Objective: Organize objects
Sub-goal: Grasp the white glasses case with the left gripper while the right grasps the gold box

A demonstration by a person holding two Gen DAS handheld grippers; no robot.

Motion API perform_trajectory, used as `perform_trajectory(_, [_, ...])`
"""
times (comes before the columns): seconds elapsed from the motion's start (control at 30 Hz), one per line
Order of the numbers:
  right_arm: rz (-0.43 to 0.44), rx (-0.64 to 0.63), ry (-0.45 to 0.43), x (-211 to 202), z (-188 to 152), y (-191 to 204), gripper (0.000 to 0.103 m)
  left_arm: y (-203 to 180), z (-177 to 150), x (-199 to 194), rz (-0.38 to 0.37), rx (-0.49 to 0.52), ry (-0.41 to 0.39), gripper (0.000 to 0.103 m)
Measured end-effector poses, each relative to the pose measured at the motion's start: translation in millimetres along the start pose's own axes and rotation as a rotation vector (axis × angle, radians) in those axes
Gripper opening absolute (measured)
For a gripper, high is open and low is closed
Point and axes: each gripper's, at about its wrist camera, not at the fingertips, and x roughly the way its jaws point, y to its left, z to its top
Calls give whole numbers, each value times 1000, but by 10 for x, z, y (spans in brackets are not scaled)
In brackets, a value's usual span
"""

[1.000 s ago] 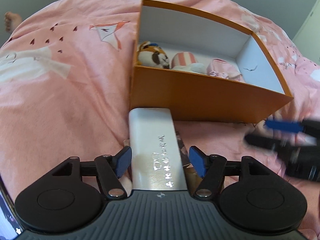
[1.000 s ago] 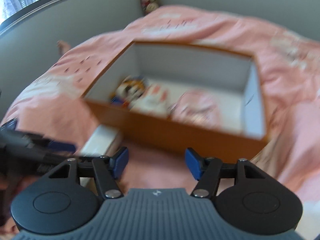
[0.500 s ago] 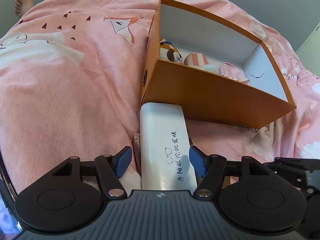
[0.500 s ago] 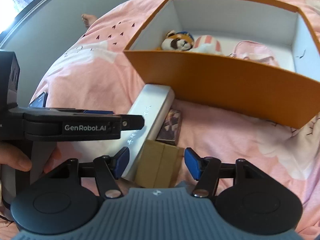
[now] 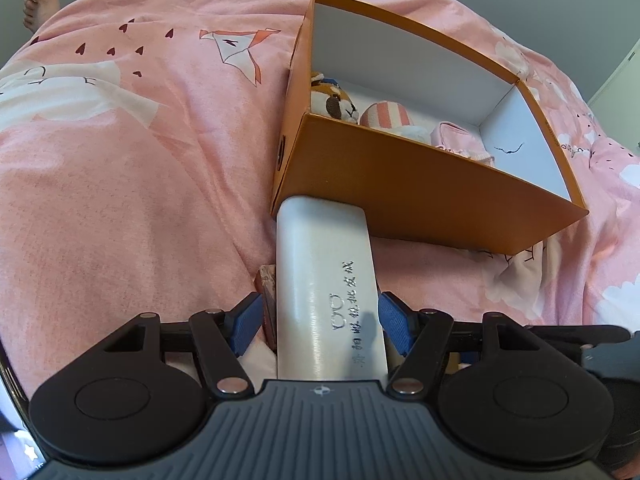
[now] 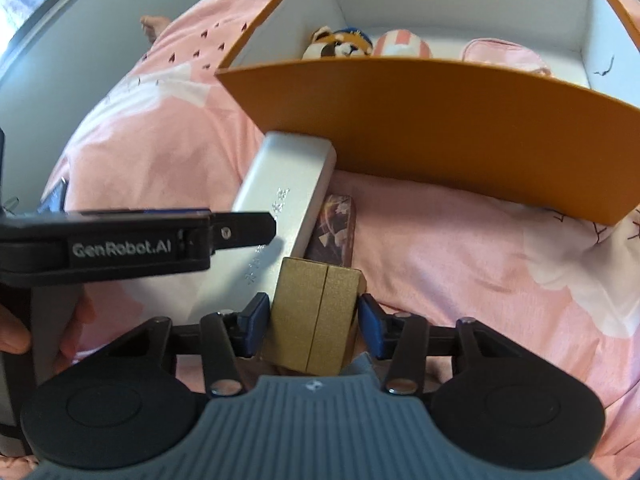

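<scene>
A long silver-white glasses case (image 5: 324,256) lies on the pink bedspread with its far end against an orange box (image 5: 400,184). My left gripper (image 5: 321,326) is open and straddles the case's near end, with a gap on the left side. In the right wrist view the case (image 6: 288,172) runs under the left gripper's fingers (image 6: 240,232). A small gold box (image 6: 316,316) sits between the pads of my right gripper (image 6: 313,320). Its jaws are closing, and the pads are nearly at the box's sides. A dark patterned card pack (image 6: 334,228) lies beside the case.
The orange box (image 6: 440,120) is open-topped with white inside walls. It holds a plush animal (image 5: 334,100), a striped ball (image 5: 386,114) and a pink pouch (image 5: 460,140). A person's hand (image 6: 72,320) holds the left gripper. A bare foot (image 5: 38,6) lies at the bed's far left.
My right gripper came down over the gold box and its jaws narrowed around it. The left gripper stayed over the glasses case at the same width.
</scene>
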Motion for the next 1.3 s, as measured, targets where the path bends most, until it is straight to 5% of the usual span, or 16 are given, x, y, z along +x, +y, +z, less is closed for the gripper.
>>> perform_trajectory(0.33, [-224,-43,-172,-497,164,-249,50,-241,18,111,42,91,10,81])
perform_trajectory(0.77, [-196,29,-124,-325,74,-512,50,-279,49,368,110,133,59,82])
perform_trajectory(0.87, [-187,40,-121,-308,68,-548,50,-300,60,396,131,156,60,74])
perform_trajectory(1.3, [-179,45,-129,-358,52,-554,50,-336,18,184,40,153,13,70])
